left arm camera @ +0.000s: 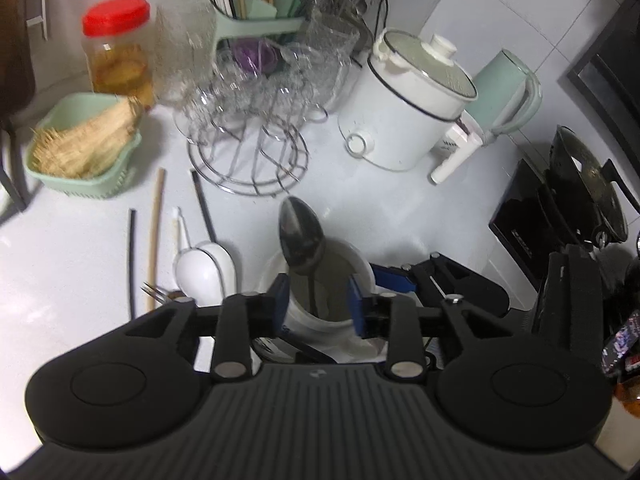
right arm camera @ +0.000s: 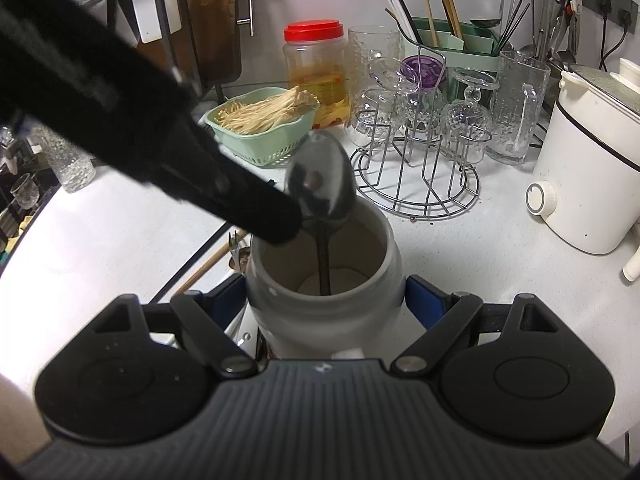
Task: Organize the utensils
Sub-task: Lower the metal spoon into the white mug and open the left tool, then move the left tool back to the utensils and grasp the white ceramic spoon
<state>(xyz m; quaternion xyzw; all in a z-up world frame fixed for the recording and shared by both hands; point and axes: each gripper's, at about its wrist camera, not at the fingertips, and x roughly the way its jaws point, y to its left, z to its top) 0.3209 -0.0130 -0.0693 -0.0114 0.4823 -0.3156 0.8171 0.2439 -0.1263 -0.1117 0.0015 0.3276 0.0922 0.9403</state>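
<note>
While the dull metal spoon (left arm camera: 301,236) stands handle-down in the white ceramic jar (right arm camera: 324,272), bowl up and leaning toward the far rim, our left gripper (left arm camera: 318,300) hangs over the jar mouth with its jaws parted, its blue pads (left arm camera: 356,304) clear of the handle between them. Our right gripper (right arm camera: 325,300) grasps the jar by its sides. Beyond the left jaw, chopsticks (left arm camera: 155,236) and a white ladle (left arm camera: 204,268) lie on the pale counter (left arm camera: 80,260); the jar's base is hidden behind the gripper bodies.
</note>
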